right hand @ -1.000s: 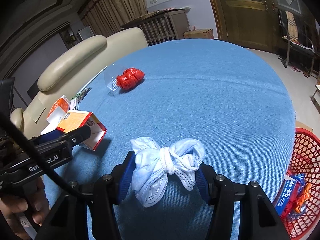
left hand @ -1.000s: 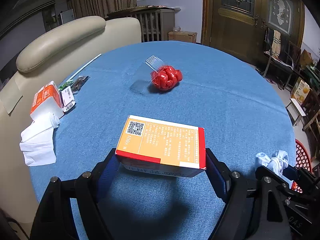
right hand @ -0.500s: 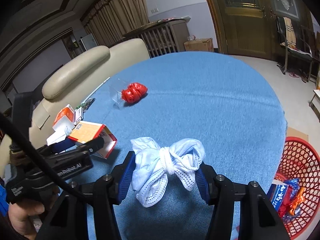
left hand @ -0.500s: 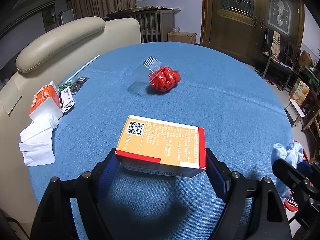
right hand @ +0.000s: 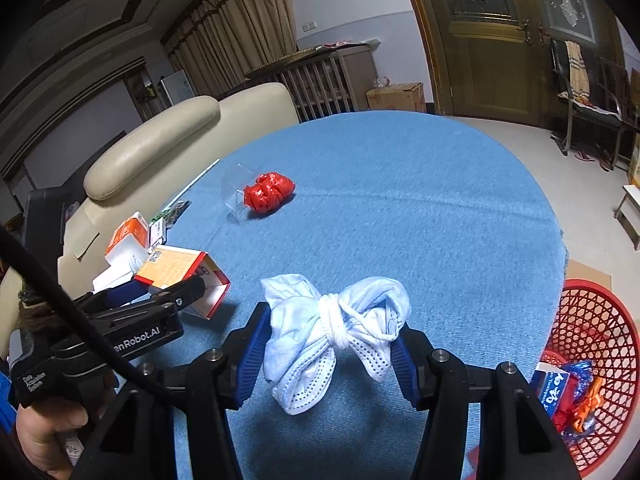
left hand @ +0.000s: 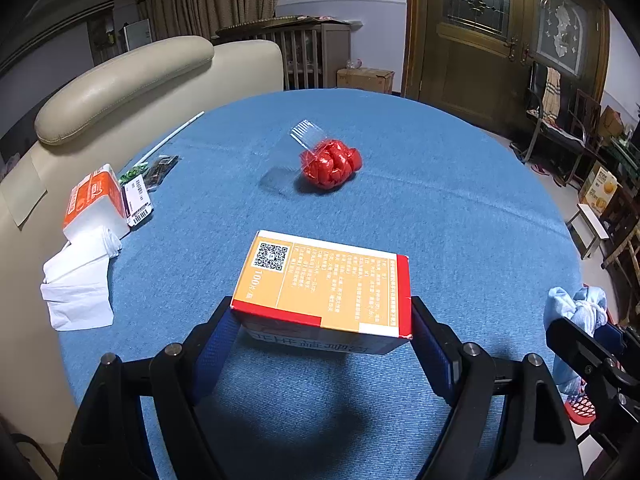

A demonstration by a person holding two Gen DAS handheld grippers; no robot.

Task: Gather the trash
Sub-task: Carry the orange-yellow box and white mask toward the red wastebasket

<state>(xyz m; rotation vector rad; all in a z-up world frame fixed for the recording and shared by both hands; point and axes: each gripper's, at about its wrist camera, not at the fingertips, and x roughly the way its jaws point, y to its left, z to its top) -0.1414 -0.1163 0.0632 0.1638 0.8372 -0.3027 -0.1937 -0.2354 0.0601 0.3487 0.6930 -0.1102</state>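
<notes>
Where wrappers (right hand: 576,394) lie, red basket (right hand: 592,316), clear box (left hand: 306,142) empty

Cream leather sofa (left hand: 132,80), tan curtains (right hand: 236,36), wooden double door (left hand: 500,40).

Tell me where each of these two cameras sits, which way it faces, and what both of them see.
Left wrist: on the left gripper, facing down across the blue round table; its fingers clamp an orange-and-red cardboard box.
Right wrist: on the right gripper, clamping a knotted pale-blue face mask; a hand shows.
Shared: box, mask, red crumpled bag, red mesh basket.
</notes>
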